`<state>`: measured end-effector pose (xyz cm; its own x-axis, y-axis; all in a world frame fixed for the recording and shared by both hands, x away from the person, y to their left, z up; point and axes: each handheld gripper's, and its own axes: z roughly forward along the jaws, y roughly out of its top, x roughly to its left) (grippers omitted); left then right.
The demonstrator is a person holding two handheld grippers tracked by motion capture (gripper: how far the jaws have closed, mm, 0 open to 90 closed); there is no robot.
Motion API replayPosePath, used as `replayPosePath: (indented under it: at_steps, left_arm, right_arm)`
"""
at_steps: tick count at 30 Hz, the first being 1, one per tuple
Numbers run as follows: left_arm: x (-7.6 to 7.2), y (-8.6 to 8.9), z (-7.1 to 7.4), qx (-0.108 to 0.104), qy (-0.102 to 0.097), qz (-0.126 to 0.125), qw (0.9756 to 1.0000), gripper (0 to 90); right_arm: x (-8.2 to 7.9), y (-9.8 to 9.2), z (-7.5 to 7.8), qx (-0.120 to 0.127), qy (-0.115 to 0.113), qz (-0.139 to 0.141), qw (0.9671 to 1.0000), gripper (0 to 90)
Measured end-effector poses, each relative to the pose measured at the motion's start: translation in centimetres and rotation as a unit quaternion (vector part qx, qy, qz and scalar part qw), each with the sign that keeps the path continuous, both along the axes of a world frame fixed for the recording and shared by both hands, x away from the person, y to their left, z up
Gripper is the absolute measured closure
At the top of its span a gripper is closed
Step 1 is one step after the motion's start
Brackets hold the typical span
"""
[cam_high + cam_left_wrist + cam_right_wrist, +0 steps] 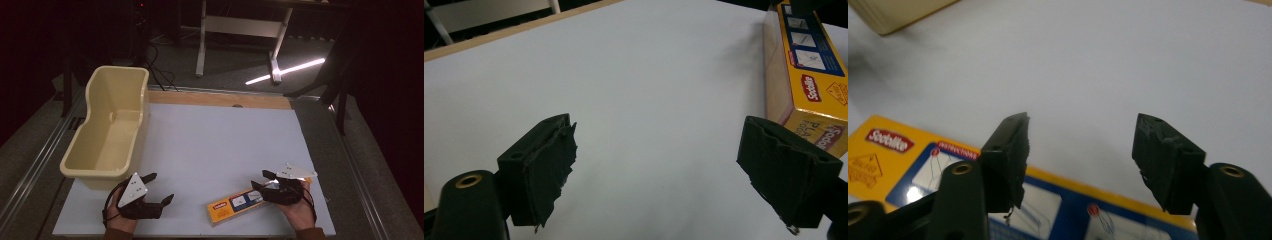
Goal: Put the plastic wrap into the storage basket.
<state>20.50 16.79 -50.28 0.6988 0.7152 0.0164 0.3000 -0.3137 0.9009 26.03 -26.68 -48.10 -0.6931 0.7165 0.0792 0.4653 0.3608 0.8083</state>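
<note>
Now | box (240,202) under right hand-held gripper (263,180) | jaws apart

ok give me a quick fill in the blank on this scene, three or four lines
1. The tub sits at the table's far ____ corner.
2. The long box lying by the right gripper is mostly ____ in colour.
3. The jaws of the left gripper stand ____ over bare table.
4. The inside of the tub looks ____.

Missing words: left; yellow; open; empty
</note>
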Motion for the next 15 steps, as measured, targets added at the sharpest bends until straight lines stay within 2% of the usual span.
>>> replayPosePath:
  at_steps: [10, 11, 15]
  left_arm:
    - [0.1, -0.2, -0.3, 0.003, 0.003, -0.001, 1.0000, 15.2]
    - [0.2, -0.3, -0.3, 0.004, 0.004, -0.001, 1.0000, 15.1]
    - [0.2, -0.3, -0.4, 0.005, 0.006, -0.001, 1.0000, 15.2]
  right_arm:
    - [-1.4, -2.9, 0.6, -0.021, 0.008, -0.015, 0.9996, 42.5]
    - [-1.8, -3.5, 0.7, -0.023, 0.008, -0.018, 0.9995, 45.9]
    - [-2.1, -4.7, 0.6, -0.041, 0.012, -0.025, 0.9987, 49.1]
